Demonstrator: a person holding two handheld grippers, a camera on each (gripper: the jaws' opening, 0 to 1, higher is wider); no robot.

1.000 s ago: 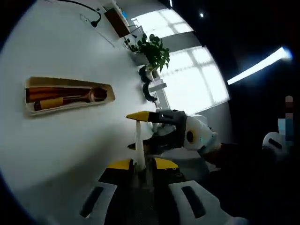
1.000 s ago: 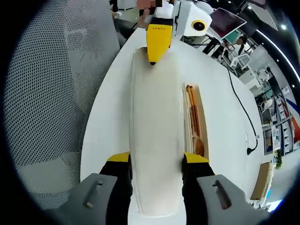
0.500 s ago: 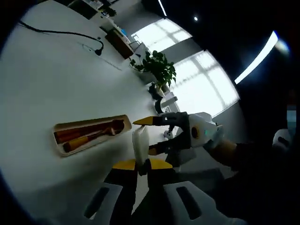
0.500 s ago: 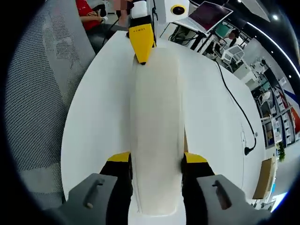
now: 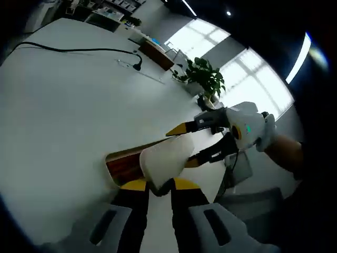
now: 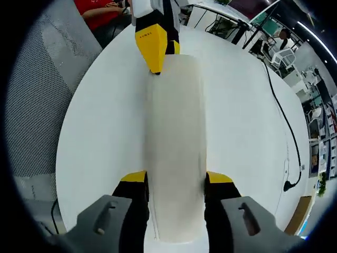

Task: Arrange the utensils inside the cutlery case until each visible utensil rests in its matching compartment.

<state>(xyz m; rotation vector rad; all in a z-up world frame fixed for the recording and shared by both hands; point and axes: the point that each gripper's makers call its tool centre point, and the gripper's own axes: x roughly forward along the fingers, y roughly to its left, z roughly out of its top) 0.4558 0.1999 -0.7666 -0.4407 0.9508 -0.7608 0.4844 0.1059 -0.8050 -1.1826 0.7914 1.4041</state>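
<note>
Left gripper view looks across a broad white tabletop (image 5: 63, 105) toward bright windows, with a potted plant (image 5: 206, 80) at the far edge and a black cable (image 5: 79, 51) trailing over the surface. At the bottom of this view the left claw (image 5: 159, 184) has its yellow-tipped jaws drawn close together on the near end of a long white lid (image 5: 164, 159), which it holds edge-on. Behind the lid lies the cutlery case (image 5: 124, 164), a shallow tray with a pale rim and a dark reddish-brown inside; what sits in its compartments is too hidden by the lid to tell. From the right of this view the right claw (image 5: 190, 143) comes in, white-bodied with yellow tips, one jaw above and one below the lid's far end, and a person's hand (image 5: 284, 150) holds it from behind.

Right gripper view looks down the length of the same lid (image 6: 175, 142), which runs as a long pale strip from the bottom of the view to the top. The right claw (image 6: 175, 182) grips its near end, one yellow tip touching each long edge, so the jaws stand about as far apart as the lid is wide. At the far end the left claw (image 6: 154, 47) pinches the lid. A grey mesh surface (image 6: 39, 89) lies to the left of the tabletop (image 6: 105, 132), and a black cable (image 6: 281, 113) crosses the tabletop on the right.
</note>
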